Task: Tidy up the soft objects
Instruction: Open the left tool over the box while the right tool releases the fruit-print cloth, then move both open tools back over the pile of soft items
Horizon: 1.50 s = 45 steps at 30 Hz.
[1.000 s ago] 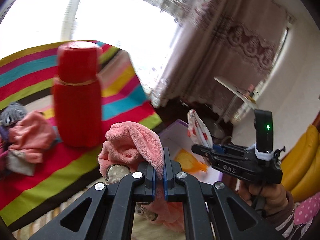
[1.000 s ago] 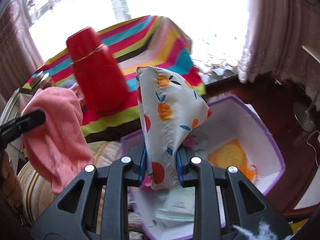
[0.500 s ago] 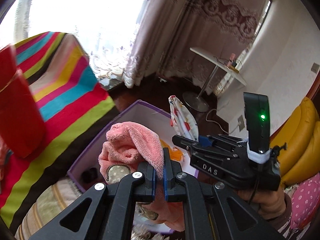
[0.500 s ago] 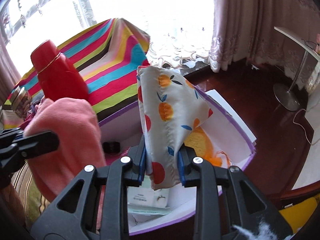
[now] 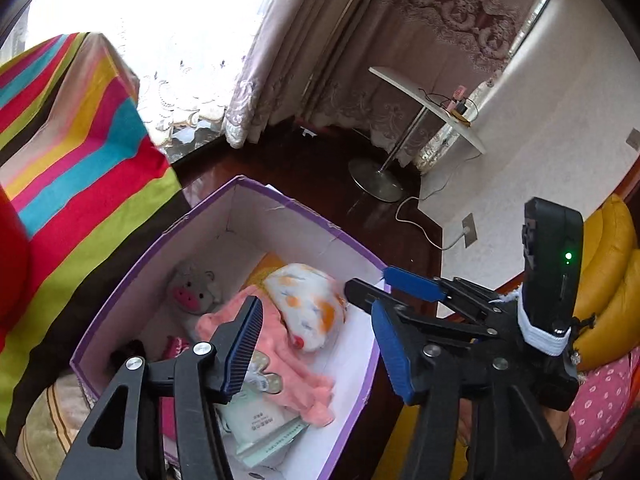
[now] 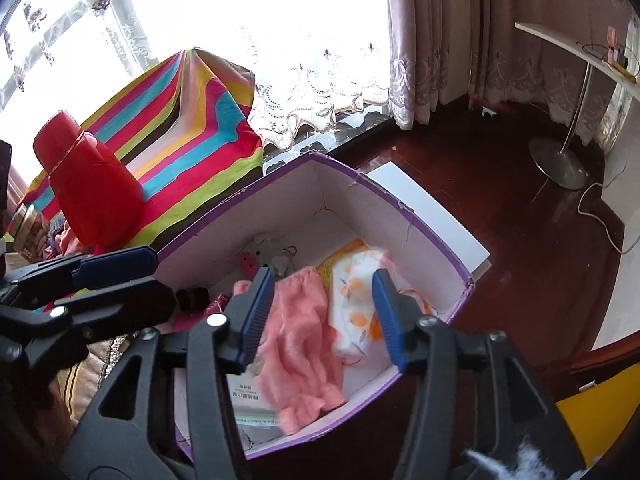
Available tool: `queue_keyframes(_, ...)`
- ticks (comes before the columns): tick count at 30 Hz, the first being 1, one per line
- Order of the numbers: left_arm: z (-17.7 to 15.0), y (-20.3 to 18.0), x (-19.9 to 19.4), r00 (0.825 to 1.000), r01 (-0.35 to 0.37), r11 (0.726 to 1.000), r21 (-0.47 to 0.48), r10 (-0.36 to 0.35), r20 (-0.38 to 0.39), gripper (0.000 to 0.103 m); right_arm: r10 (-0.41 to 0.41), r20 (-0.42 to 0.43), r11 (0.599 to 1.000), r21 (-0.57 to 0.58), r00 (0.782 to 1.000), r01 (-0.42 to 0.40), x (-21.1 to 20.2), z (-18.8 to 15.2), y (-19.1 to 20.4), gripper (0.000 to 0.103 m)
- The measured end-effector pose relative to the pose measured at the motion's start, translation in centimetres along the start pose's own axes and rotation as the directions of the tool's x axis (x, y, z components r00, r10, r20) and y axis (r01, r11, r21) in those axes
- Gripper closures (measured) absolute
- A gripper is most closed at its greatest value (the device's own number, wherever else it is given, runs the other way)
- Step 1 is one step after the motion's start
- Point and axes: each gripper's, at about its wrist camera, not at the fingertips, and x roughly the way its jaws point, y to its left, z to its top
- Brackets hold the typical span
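The left tongs [image 5: 316, 344] hang released, jaws spread, above the purple box [image 5: 304, 210]. Inside lies the pink fleece cloth [image 6: 298, 340], with the fruit-print pouch [image 6: 354, 300] touching its right side, seemingly overlapping its edge. The right tongs [image 6: 324, 316] are likewise released above them.

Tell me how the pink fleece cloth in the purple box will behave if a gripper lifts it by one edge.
The pink fleece cloth lies crumpled and draped over a packet, so it is probably floppy and would hang limp. Its fuzzy pile suggests a gripper would hold it without slipping. It looks light, and unlikely to drag the fruit-print pouch beside it.
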Motion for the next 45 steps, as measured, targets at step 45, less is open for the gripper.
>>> queue_keyframes(45,-11.8,25.6,-30.2,0.657,-0.369,0.715,-0.594,0.653,0.378,0.024,0.349,-0.069,0.731,-0.604,0.934,-0.318,-3.1,-1.7,30.3,0.022)
